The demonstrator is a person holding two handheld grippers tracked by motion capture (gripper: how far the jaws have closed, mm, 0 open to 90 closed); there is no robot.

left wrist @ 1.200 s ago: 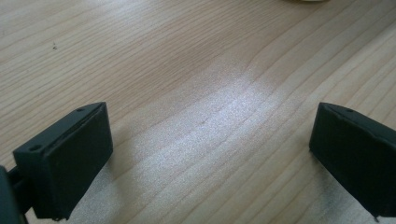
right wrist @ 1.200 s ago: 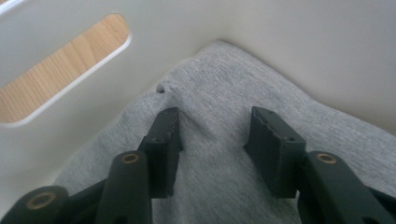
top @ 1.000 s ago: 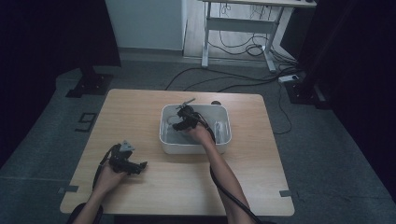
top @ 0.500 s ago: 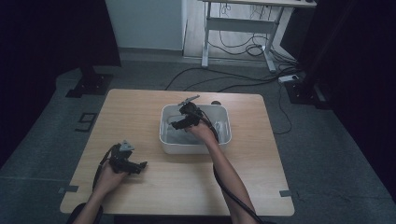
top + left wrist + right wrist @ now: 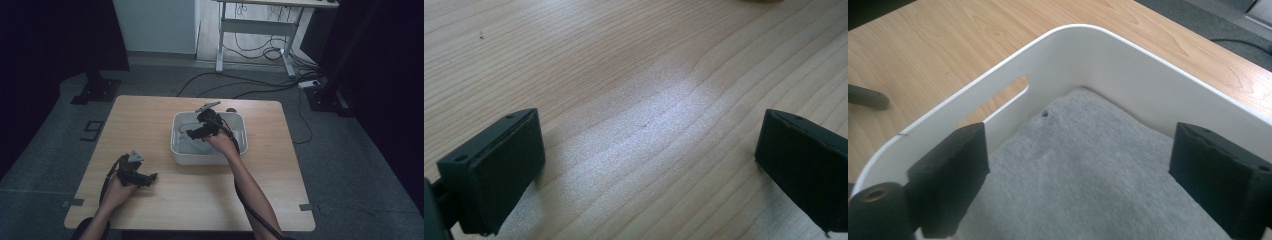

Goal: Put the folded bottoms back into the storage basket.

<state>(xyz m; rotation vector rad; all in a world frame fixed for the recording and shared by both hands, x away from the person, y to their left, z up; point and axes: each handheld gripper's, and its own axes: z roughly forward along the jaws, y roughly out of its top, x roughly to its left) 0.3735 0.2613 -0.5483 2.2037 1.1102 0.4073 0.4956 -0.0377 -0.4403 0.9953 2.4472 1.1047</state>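
Right hand-held gripper (image 5: 196, 134) just opened, empty, over grey cloth (image 5: 1088, 175) in white bin (image 5: 181, 152); left hand-held gripper (image 5: 150, 177) released, tabletop (image 5: 150, 120) 7 o'clock.

Table (image 5: 165, 112): light wood top with rounded corners, standing on grey carpet floor (image 5: 350, 165); grain runs across its width; white tub (image 5: 186, 156) set near the middle, toward the far edge, rounded corners, a slot handle cut in its wall; grey cloth (image 5: 1088, 170) lying flat inside the tub; small dark object (image 5: 231, 110) on the top just behind the tub, too small to identify; left gripper (image 5: 150, 177) resting low on the near left part of the top.
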